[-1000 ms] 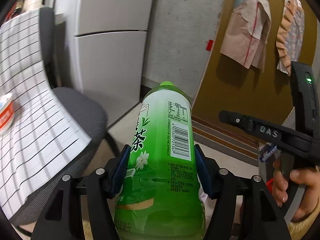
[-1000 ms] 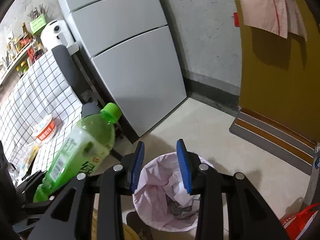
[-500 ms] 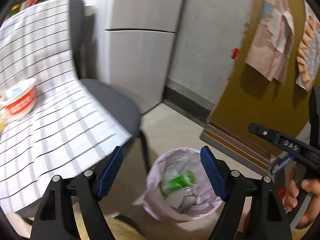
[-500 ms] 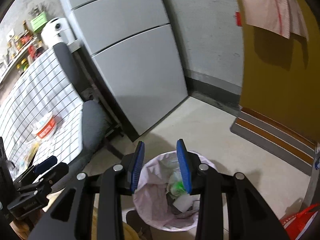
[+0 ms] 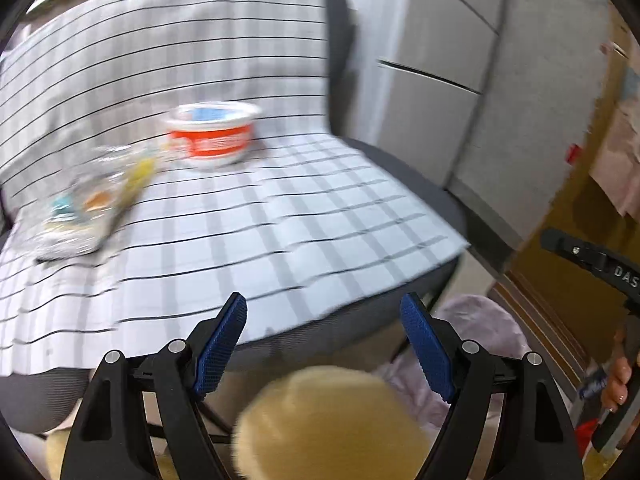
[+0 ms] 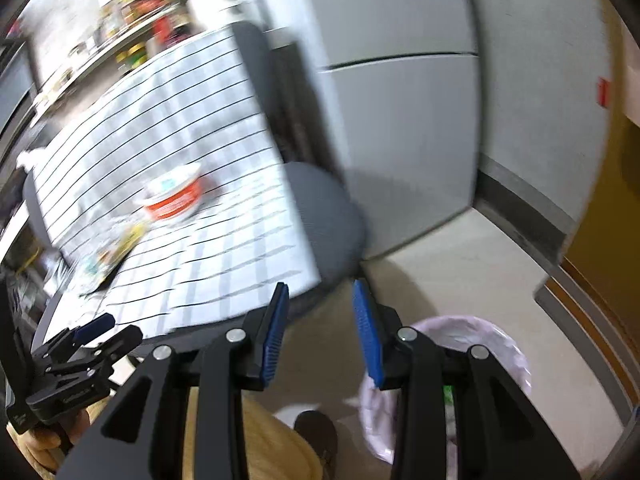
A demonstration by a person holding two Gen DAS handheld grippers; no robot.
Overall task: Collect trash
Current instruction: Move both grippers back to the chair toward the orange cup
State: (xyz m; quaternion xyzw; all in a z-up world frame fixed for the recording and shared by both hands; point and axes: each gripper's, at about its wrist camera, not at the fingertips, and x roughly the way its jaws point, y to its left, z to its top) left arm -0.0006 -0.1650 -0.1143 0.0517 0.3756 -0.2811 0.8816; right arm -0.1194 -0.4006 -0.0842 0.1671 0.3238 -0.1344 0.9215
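My left gripper (image 5: 323,304) is open wide and empty, aimed over the front edge of a checked cloth (image 5: 280,240). On the cloth stand a red and white instant-noodle bowl (image 5: 212,136) and a crumpled clear wrapper (image 5: 92,204). The pink-lined trash bin (image 5: 488,332) is on the floor at lower right. My right gripper (image 6: 320,288) has its jaws opening slightly with nothing between them, held between the cloth's corner and the bin (image 6: 480,344). A bit of green (image 6: 448,394) shows inside the bin. The bowl (image 6: 174,196) and wrapper (image 6: 108,256) lie to the upper left.
The cloth covers a grey chair (image 6: 332,220). A grey fridge (image 6: 400,100) stands behind it, a brown door (image 5: 568,208) on the right. A person's yellow-clad knee (image 5: 328,420) and dark shoe (image 6: 316,436) are just below the grippers. A cluttered shelf (image 6: 132,28) runs along the back.
The green bottle left my left gripper and dropped into the bin. Both grippers then swung left from the bin toward the cloth with the bowl and wrapper.
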